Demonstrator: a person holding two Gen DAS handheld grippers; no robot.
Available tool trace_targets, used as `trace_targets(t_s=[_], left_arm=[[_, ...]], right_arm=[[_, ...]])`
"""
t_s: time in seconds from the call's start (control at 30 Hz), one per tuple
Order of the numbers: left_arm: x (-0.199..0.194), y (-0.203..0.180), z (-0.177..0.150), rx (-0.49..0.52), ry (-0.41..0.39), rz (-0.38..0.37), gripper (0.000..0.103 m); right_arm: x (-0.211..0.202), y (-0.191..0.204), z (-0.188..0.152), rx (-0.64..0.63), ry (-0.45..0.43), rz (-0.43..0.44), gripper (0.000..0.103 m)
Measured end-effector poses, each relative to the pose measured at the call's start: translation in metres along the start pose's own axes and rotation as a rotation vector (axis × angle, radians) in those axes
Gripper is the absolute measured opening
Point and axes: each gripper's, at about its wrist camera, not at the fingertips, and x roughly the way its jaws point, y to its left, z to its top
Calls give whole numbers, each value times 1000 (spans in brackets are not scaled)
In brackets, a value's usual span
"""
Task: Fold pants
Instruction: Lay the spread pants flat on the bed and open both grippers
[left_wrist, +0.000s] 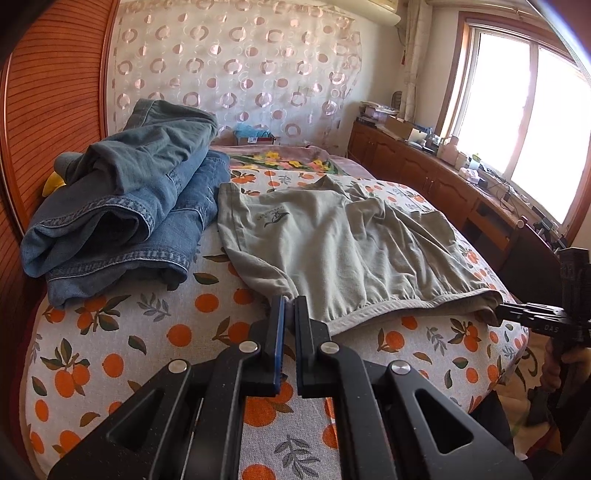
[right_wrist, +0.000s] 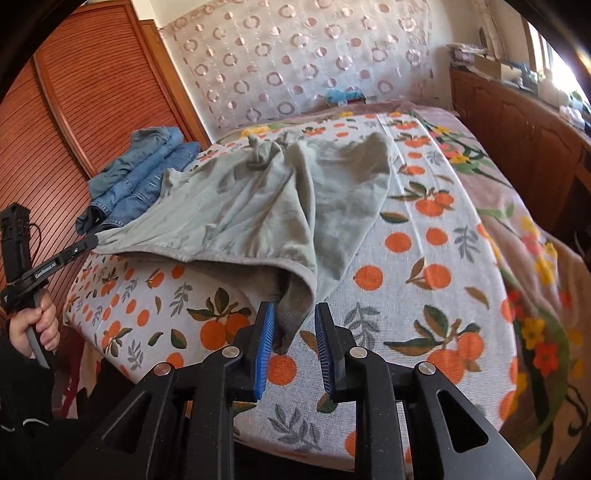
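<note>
pants (left_wrist: 332, 243): pale grey-green soft cloth, lying on the bed (left_wrist: 110, 343) with the elastic waistband along the near edge and the legs rumpled away toward the far side.
position: spread across the orange-print bedcover, just beside a stack of folded jeans (left_wrist: 122, 214) near the wooden headboard; waistband hangs slightly over the bed's near edge.
left tongs (left_wrist: 290, 306): clenched on one corner of the waistband, the cloth pinched between the blue pads.
right tongs (right_wrist: 295, 325): jaws parted, with the other waistband corner drooping loose between them; the pads do not press on it, so that corner looks released.
look of the cloth: creased and uneven, one leg bunched and twisted over the other, a small dark printed logo near the hip, waistband gathered and sagging in the middle.
step in hand: seemingly laying out the waist end flat before the first fold.
how to do it well: keep the left corner taut and low to the bed so the waistband lies straight; let the right corner settle fully on the cover before drawing the tongs back, or it may slide off the edge.
next care: the legs need smoothing and lining up one on the other, otherwise the fold will trap the twist.
risk: soft cloth drags easily; a quick pull would rumple it again.
</note>
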Motion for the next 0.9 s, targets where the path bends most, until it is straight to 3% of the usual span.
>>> trace_targets(t_s=[0.13, 0.27, 0.53, 0.9], left_arm=[[0, -1, 0, -5, 0, -6, 5], [-8, -3, 6, -4, -4, -20, 5], [-41, -19, 18, 5, -44, -57, 5], [-50, -24, -27, -15, 35, -58, 5]], right_arm=[[8, -3, 4, 19, 31, -30, 23], [2, 1, 10, -55, 19, -69, 3], [-55, -17, 31, -94, -107, -155, 2], [-59, -19, -15, -98, -18, -125, 3]])
